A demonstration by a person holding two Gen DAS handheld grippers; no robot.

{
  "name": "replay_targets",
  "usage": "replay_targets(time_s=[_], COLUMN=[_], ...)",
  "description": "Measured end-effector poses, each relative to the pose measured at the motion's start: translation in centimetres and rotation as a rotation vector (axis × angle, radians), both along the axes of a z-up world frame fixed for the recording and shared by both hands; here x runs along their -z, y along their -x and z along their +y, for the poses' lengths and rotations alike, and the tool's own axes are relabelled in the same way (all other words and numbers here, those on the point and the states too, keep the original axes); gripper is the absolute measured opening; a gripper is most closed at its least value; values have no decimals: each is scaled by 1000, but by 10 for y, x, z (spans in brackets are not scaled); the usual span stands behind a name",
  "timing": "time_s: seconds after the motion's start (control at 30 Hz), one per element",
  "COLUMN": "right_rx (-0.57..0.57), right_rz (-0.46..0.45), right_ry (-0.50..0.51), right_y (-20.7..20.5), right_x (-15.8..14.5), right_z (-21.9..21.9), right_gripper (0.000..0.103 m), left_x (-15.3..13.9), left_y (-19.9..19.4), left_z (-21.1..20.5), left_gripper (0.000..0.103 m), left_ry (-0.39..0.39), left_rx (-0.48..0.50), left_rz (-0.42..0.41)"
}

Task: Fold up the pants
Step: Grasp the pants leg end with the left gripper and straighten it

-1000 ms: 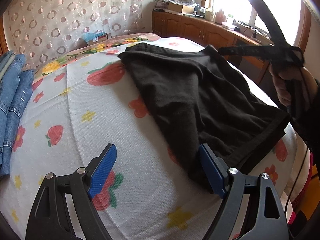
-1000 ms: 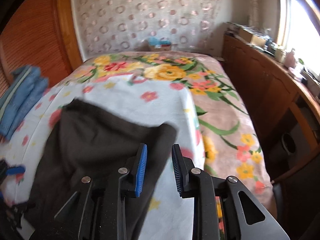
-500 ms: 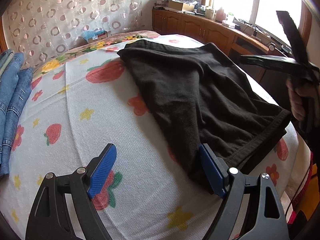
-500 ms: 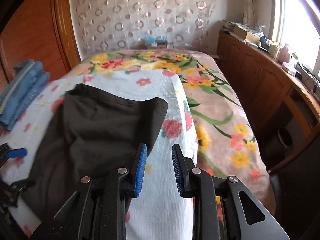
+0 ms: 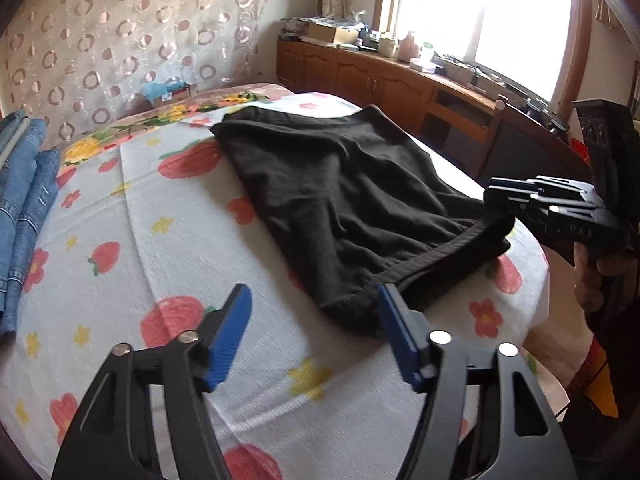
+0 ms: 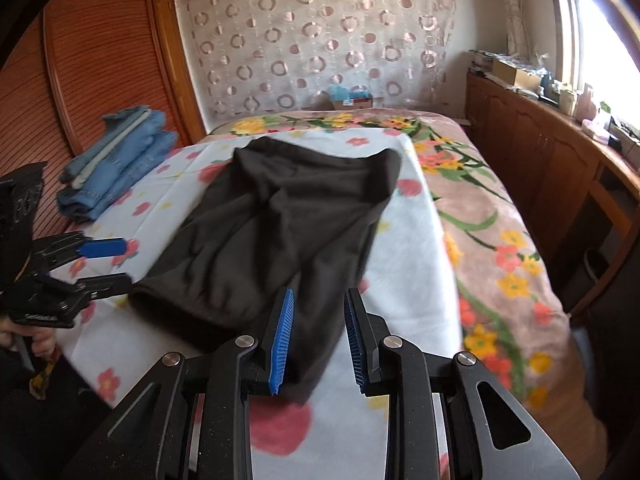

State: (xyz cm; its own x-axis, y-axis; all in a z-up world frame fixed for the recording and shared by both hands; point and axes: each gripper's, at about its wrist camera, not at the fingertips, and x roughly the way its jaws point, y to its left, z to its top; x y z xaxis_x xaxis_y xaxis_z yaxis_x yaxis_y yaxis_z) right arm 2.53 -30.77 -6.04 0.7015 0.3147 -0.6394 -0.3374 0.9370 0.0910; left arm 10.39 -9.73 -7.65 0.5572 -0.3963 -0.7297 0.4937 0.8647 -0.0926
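Observation:
Black pants lie folded on a white strawberry-print cloth on the bed; they also show in the right wrist view. My left gripper is open and empty, with its right finger beside the pants' near corner. My right gripper is open a little and empty, hovering over the near waistband end. The right gripper also shows at the right of the left wrist view, next to the waistband. The left gripper shows at the left of the right wrist view.
A stack of folded blue jeans lies at the bed's left side, also in the left wrist view. A floral blanket covers the bed's right side. Wooden cabinets run under the window. A small box sits by the headboard.
My right gripper has come back and down from the far pant end to the near waistband end, and its jaws have opened a little. The left gripper has stayed open at the near corner.

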Motion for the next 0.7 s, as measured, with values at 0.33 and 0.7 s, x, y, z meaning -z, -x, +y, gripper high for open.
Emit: replay_targets(time_s=[0.33,0.7], right_rx=[6,17], right_rz=[39,45], right_ry=[-10,-1], right_y=[4,5], right_x=[4,6], right_z=[-11,-4], right_gripper=[27,27], left_x=[11,4], left_y=[1,11], left_z=[-13,-16], left_gripper=[44,12], left_ry=[-13,22], left_rx=[34,56], left_rz=[39,26])
